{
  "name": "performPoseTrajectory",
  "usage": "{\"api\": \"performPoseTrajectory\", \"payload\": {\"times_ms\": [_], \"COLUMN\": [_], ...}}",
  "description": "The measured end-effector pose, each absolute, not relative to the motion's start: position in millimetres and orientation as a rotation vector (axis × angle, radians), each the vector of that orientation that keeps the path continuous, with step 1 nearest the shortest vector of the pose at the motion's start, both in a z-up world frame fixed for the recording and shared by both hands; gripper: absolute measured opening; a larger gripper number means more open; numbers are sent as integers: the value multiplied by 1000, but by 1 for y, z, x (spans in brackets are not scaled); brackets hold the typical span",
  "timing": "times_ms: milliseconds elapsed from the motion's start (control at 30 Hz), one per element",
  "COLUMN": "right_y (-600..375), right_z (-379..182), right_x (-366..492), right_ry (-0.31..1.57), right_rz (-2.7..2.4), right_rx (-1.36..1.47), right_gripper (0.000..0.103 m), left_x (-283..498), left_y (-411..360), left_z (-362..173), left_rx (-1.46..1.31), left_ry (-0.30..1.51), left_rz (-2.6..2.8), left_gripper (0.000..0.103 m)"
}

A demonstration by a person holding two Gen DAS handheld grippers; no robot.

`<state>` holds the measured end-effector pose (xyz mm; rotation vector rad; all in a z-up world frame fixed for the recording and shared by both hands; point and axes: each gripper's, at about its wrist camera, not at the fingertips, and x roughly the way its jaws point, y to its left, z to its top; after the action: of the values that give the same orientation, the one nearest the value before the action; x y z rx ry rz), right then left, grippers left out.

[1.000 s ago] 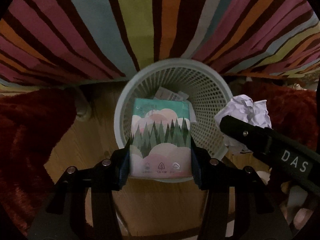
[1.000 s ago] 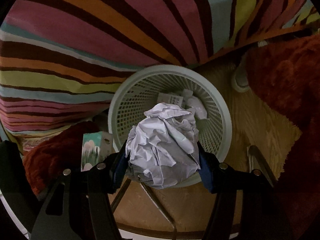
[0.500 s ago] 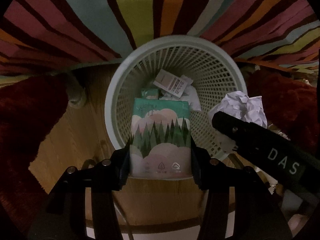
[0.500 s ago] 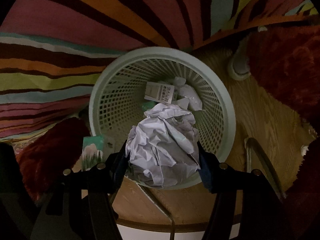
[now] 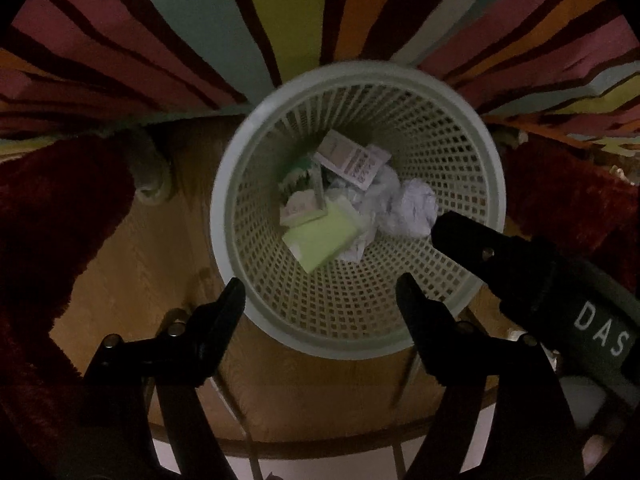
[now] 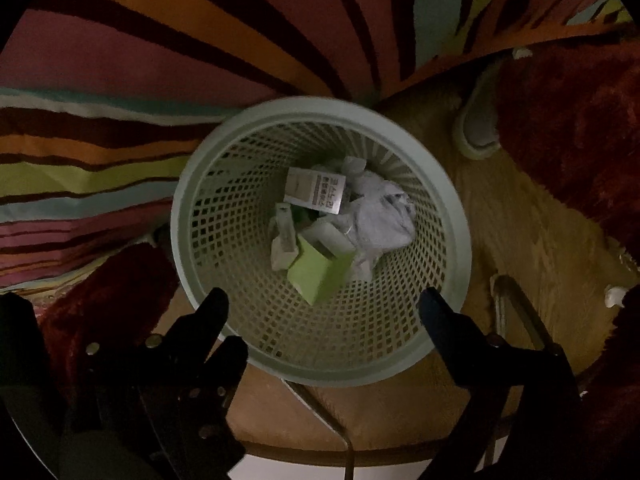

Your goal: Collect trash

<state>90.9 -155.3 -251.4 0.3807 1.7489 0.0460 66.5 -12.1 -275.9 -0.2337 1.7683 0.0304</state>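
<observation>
A pale green mesh waste basket (image 5: 476,148) stands on the wooden floor, seen from above; it also shows in the right wrist view (image 6: 184,216). Inside lie the green tissue pack (image 5: 320,240), the crumpled white paper ball (image 5: 412,208), a printed card (image 5: 352,158) and other scraps. In the right wrist view the pack (image 6: 318,276), paper ball (image 6: 380,216) and card (image 6: 316,190) lie at the bottom. My left gripper (image 5: 320,296) is open and empty above the near rim. My right gripper (image 6: 322,308) is open and empty above the near rim.
A striped multicoloured rug (image 5: 280,20) lies beyond the basket. Dark red furry fabric (image 5: 52,208) flanks both sides. A grey slipper (image 5: 152,172) sits left of the basket. A metal frame bar (image 6: 516,312) runs near the right. The right gripper's body (image 5: 540,280) crosses the left view.
Both grippers have opened. The tissue pack and the paper ball have dropped from them into the basket. Both grippers have moved closer over the basket.
</observation>
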Motion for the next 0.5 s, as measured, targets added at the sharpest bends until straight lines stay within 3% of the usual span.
{"api": "performPoseTrajectory", "payload": {"times_ms": [500], "right_y": [-149], "right_z": [-157], "right_x": [96], "right_ry": [1444], "right_rz": [164], "right_rx": [225], "right_gripper": [91], "left_x": [76], "left_y": [5], "left_z": [-181], "left_rx": [-119], "left_ry": [1455], "left_rz": [46], "left_gripper": [76]}}
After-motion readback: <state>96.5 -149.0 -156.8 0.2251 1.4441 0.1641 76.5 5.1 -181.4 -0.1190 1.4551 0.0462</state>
